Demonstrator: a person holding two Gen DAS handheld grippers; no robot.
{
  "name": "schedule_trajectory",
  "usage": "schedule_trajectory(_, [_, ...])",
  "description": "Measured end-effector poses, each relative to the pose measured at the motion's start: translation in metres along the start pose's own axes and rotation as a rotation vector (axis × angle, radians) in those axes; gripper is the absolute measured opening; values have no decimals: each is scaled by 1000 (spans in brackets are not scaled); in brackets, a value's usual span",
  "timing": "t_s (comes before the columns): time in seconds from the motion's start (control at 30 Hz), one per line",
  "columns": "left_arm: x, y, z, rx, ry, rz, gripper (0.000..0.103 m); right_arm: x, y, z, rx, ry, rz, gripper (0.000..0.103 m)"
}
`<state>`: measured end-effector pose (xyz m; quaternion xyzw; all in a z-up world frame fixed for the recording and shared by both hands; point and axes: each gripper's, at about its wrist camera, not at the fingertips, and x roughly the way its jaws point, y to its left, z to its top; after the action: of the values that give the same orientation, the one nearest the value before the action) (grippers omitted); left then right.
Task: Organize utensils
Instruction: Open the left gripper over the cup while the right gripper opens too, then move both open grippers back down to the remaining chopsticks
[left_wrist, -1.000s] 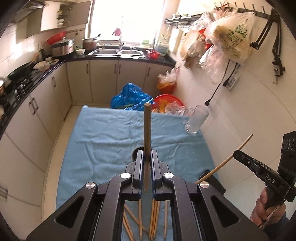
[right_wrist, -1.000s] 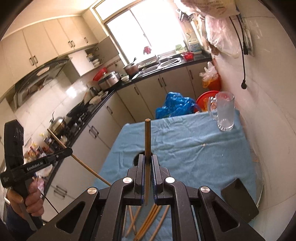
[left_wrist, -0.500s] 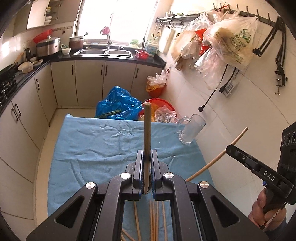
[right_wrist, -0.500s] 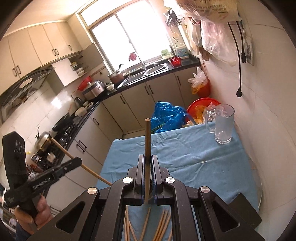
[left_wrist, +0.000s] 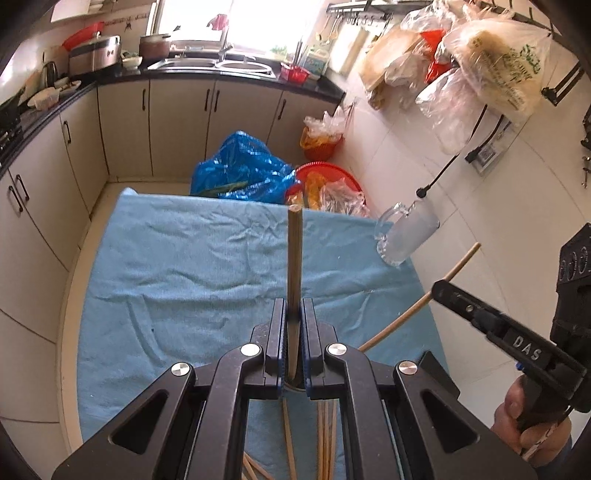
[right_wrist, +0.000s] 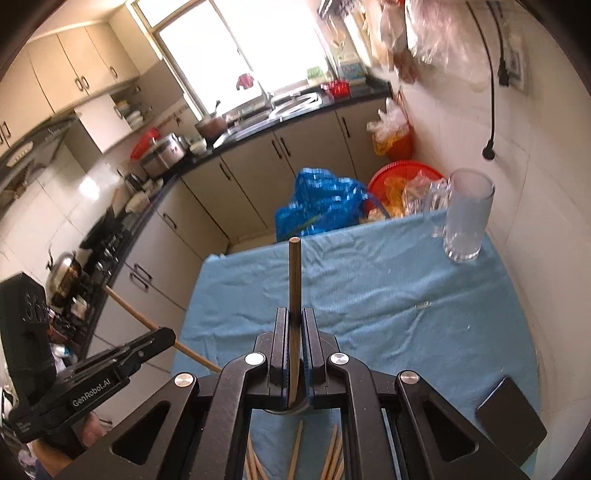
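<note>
Your left gripper (left_wrist: 294, 325) clamps one chopstick (left_wrist: 294, 258); right gripper (right_wrist: 294, 328) clamps another chopstick (right_wrist: 294, 280) (both upright). Glass mug (right_wrist: 466, 218) at table's (right_wrist: 369, 288) far right corner.

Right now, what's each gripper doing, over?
Left gripper shut on one chopstick, right gripper shut on another chopstick. Loose chopsticks on blue cloth. Glass mug at far corner, path unobstructed.

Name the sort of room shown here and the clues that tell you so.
A home kitchen, most likely: a double sink under a window, a kettle on the stove, and cabinets below a dark countertop.
</note>
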<state>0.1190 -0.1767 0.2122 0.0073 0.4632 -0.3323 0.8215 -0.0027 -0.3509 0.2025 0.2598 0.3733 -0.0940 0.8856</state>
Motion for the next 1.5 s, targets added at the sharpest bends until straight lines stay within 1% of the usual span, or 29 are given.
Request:
schedule_trajectory(0.13, [16, 5, -5, -5, 31, -1, 7, 25, -3, -11, 13, 57, -12, 7])
schedule_trajectory(0.23, [24, 9, -7, -7, 45, 4, 7, 38, -5, -15, 12, 78, -24, 7])
schedule_trajectory(0.4, [34, 12, -7, -2, 63, 12, 7, 49, -6, -16, 14, 91, -34, 7])
schedule_trajectory(0.63, [36, 14, -9, 1, 68, 19, 7, 52, -7, -14, 23, 98, -45, 8])
schedule_trajectory(0.67, [36, 13, -9, 2, 67, 17, 8, 52, -8, -14, 22, 98, -42, 8])
schedule_trajectory(0.7, [35, 13, -10, 1, 67, 17, 15, 51, -7, -13, 23, 98, -40, 11])
schedule_trajectory(0.73, [34, 13, -10, 1, 65, 19, 25, 50, -7, -13, 24, 98, -37, 14])
schedule_trajectory(0.77, [32, 13, -10, 0, 57, 25, 28, 47, -8, -12, 25, 91, -35, 23])
schedule_trajectory(0.8, [30, 12, -10, 1, 50, 26, 30, 44, -7, -12, 26, 84, -35, 28])
schedule_trajectory(0.97, [12, 10, -11, -3, 17, 31, 30, 22, -13, -14, 29, 58, -28, 29])
schedule_trajectory(1.07, [-2, 8, -16, -5, -7, 45, 35, 8, -19, -19, 32, 55, -24, 29])
schedule_trajectory(1.1, [-7, 8, -19, -7, -13, 48, 38, 4, -21, -22, 32, 57, -23, 29])
schedule_trajectory(1.23, [-24, 8, -40, -24, -19, 65, 42, -10, -32, -43, 33, 78, -17, 30])
schedule_trajectory(1.27, [-27, 7, -47, -29, -15, 67, 42, -12, -36, -52, 30, 97, -21, 32])
schedule_trajectory(1.37, [-33, 8, -68, -51, -3, 79, 42, -15, -46, -75, 34, 139, -25, 32])
schedule_trajectory(1.5, [-38, 22, -106, -114, 42, 100, 42, -14, -67, -115, 65, 217, -9, 32])
